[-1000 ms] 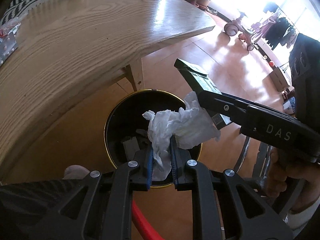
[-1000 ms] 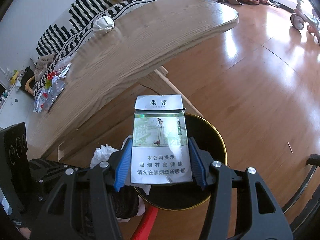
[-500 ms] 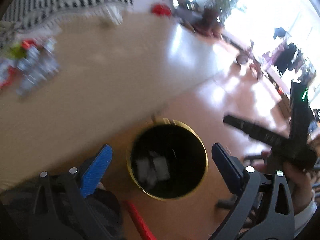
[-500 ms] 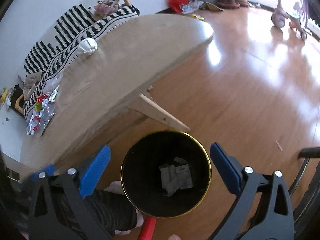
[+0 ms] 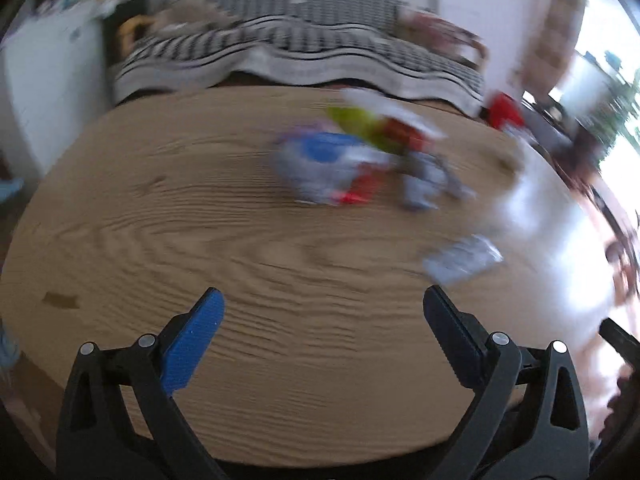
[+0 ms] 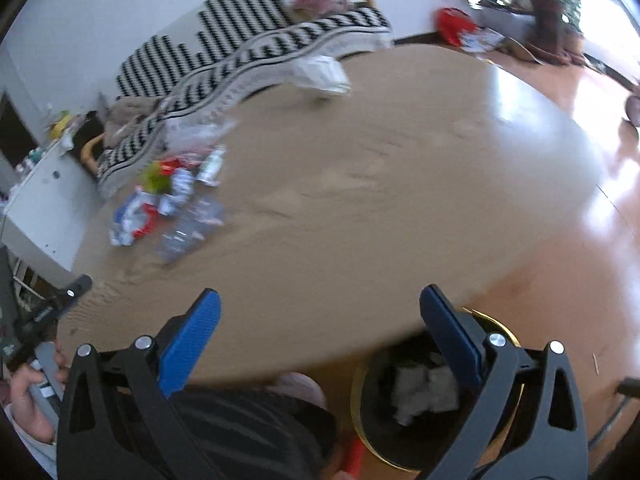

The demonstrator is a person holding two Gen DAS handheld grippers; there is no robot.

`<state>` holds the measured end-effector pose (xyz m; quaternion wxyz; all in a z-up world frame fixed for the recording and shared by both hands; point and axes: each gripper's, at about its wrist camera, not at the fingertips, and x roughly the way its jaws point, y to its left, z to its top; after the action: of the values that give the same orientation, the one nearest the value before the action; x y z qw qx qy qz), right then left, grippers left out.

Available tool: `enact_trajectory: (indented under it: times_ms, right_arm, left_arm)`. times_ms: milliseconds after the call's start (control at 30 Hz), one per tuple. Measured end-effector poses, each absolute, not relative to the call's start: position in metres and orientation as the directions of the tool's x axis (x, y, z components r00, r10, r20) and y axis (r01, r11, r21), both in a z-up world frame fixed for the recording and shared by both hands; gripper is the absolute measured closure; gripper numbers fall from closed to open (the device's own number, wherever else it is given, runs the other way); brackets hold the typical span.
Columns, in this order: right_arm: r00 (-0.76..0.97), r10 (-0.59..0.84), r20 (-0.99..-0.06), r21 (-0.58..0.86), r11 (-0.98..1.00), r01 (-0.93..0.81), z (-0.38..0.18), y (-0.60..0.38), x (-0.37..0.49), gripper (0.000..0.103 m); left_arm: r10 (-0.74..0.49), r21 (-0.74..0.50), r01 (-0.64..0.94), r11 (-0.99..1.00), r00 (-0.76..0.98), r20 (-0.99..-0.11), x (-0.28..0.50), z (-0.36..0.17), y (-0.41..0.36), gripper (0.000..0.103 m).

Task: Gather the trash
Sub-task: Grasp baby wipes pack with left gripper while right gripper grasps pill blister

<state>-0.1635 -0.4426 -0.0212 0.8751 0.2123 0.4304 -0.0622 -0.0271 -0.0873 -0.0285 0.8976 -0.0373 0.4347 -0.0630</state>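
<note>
Both the left gripper (image 5: 322,336) and right gripper (image 6: 320,334) are wide open and empty. The wrappers (image 5: 352,164) ahead look thin and slippery, so a grab might slip.

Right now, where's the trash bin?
In the right wrist view, the trash bin stands on the floor at lower right, just under the wooden table's near edge, partly behind the right claw.
</note>
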Motion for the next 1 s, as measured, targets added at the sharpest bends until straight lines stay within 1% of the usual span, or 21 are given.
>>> enact_trajectory:
  times_ms: [100, 233, 367, 533, 633, 733, 800, 833, 867, 900, 933, 967, 1000]
  right_arm:
    - [0.631, 0.103, -0.769, 0.334, 0.906, 0.259, -0.015, -0.406, -0.127, 0.007]
    - [0.619, 0.161, -0.769, 0.358, 0.91, 0.209, -0.016, -0.363, -0.088, 0.007]
    - [0.605, 0.207, -0.769, 0.404, 0.89, 0.21, -0.025, -0.331, -0.051, 0.007]
    - [0.58, 0.187, -0.793, 0.404, 0.874, 0.27, -0.042, -0.319, -0.019, 0.008]
    - [0.565, 0.189, -0.803, 0.405, 0.868, 0.286, -0.052, -0.319, -0.008, 0.02]
    - [0.543, 0.201, -0.815, 0.401, 0.872, 0.28, -0.059, -0.32, 0.001, 0.024]
    - [0.538, 0.197, -0.82, 0.388, 0.882, 0.267, -0.061, -0.318, 0.005, 0.03]
    - [0.537, 0.2, -0.819, 0.387, 0.884, 0.261, -0.062, -0.317, 0.007, 0.037]
    - [0.533, 0.204, -0.821, 0.387, 0.885, 0.257, -0.063, -0.317, 0.009, 0.047]
    - [0.535, 0.21, -0.818, 0.39, 0.887, 0.248, -0.065, -0.317, 0.009, 0.054]
    - [0.532, 0.219, -0.818, 0.395, 0.887, 0.241, -0.066, -0.317, 0.011, 0.066]
    - [0.529, 0.225, -0.818, 0.398, 0.886, 0.238, -0.068, -0.318, 0.011, 0.071]
    - [0.532, 0.235, -0.814, 0.406, 0.884, 0.232, -0.069, -0.319, 0.012, 0.073]
  left_arm:
    - [-0.105, -0.101, 0.042, 0.994, 0.633, -0.767, -0.012, -0.025, -0.061, 0.006]
    - [-0.098, -0.069, 0.07, 0.995, 0.642, -0.76, -0.002, -0.024, -0.052, 0.006]
    - [-0.117, -0.046, 0.126, 0.991, 0.642, -0.758, 0.024, -0.024, -0.062, 0.006]
    - [-0.142, -0.011, 0.208, 0.978, 0.626, -0.767, 0.061, -0.033, -0.088, 0.006]
    - [-0.185, -0.025, 0.26, 0.965, 0.612, -0.769, 0.077, -0.04, -0.098, 0.006]
    - [-0.193, -0.018, 0.284, 0.959, 0.603, -0.774, 0.095, -0.048, -0.104, 0.007]
    - [-0.219, -0.036, 0.305, 0.952, 0.593, -0.775, 0.105, -0.052, -0.106, 0.007]
    - [-0.234, -0.045, 0.317, 0.947, 0.588, -0.775, 0.108, -0.054, -0.107, 0.01]
    - [-0.26, -0.065, 0.337, 0.939, 0.576, -0.775, 0.112, -0.055, -0.108, 0.014]
    - [-0.275, -0.079, 0.346, 0.935, 0.564, -0.779, 0.116, -0.056, -0.109, 0.022]
    - [-0.296, -0.102, 0.352, 0.93, 0.557, -0.776, 0.12, -0.057, -0.108, 0.025]
    - [-0.306, -0.116, 0.352, 0.929, 0.553, -0.775, 0.124, -0.056, -0.108, 0.029]
    - [-0.327, -0.136, 0.362, 0.922, 0.544, -0.773, 0.127, -0.055, -0.108, 0.035]
